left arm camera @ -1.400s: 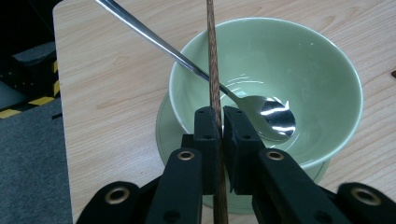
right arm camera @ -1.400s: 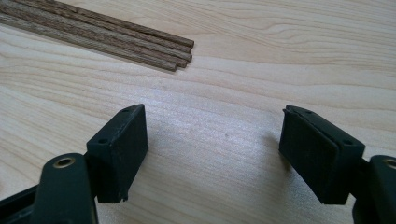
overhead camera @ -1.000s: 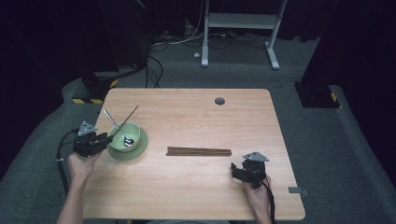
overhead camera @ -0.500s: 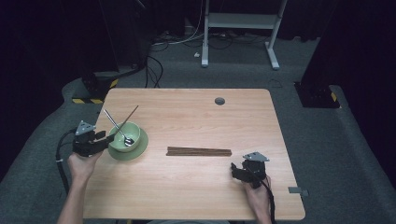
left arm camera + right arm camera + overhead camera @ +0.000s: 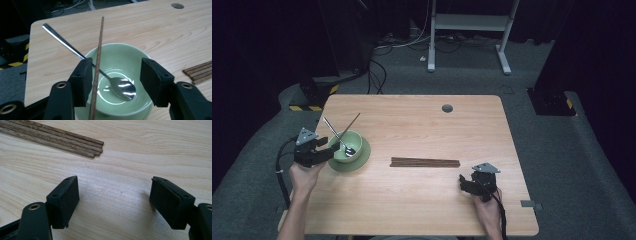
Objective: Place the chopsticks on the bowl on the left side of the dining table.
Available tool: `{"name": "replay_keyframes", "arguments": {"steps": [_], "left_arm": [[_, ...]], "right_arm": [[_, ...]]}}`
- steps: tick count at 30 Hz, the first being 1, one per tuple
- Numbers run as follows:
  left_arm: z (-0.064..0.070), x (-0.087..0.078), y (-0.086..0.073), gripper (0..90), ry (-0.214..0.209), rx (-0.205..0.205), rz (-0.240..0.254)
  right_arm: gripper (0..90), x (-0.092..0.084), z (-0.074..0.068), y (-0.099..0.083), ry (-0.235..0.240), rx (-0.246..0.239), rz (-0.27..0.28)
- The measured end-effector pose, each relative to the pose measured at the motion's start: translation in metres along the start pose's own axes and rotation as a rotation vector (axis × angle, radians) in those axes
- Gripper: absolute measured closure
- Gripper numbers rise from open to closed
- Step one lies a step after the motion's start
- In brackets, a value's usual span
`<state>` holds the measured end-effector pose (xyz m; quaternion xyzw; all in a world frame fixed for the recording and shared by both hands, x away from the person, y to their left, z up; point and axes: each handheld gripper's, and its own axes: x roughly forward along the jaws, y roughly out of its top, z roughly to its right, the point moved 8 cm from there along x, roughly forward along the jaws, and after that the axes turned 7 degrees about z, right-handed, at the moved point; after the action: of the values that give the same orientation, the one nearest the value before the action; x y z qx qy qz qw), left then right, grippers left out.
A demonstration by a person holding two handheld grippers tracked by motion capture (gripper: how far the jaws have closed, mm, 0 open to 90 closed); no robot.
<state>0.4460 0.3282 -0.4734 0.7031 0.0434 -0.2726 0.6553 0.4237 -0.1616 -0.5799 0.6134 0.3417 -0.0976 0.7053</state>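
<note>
Left gripper (image 5: 115, 80) over the green bowl (image 5: 140, 57), jaws just opening, chopstick (image 5: 98, 62) leaning loose beside the left jaw, spoon (image 5: 120, 87) resting inside. Right gripper (image 5: 113, 202) spread wide above bare surface (image 5: 125, 157), remaining chopsticks (image 5: 57, 140) lying nearby.

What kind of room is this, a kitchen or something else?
Probably a lab or recording studio, not a kitchen. A lone wooden table stands on grey carpet in a dark room, cables trail over the floor, and a bare white desk frame stands behind. The green bowl looks like a prop.
</note>
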Motion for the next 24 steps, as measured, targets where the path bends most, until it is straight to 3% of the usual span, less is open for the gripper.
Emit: {"name": "replay_keyframes", "arguments": {"steps": [7, 11, 18, 24], "left_arm": [[0.019, 0.010, 0.004, 35.2, -0.036, -0.002, -0.004], [0.034, 0.016, 0.005, 33.0, -0.049, 0.028, -0.019], [0.049, 0.025, 0.009, 31.1, -0.087, 0.004, -0.008], [0.060, 0.032, 0.008, 28.0, -0.090, -0.001, -0.011]], "right_arm": [[23.1, 0.000, 0.000, 0.000, 0.000, 0.000, 0.000], [23.0, 0.000, 0.000, 0.000, 0.000, 0.000, 0.000], [23.1, 0.000, 0.000, 0.000, -0.001, 0.001, 0.000], [23.0, 0.000, 0.000, 0.000, -0.002, 0.000, 0.001]]}}
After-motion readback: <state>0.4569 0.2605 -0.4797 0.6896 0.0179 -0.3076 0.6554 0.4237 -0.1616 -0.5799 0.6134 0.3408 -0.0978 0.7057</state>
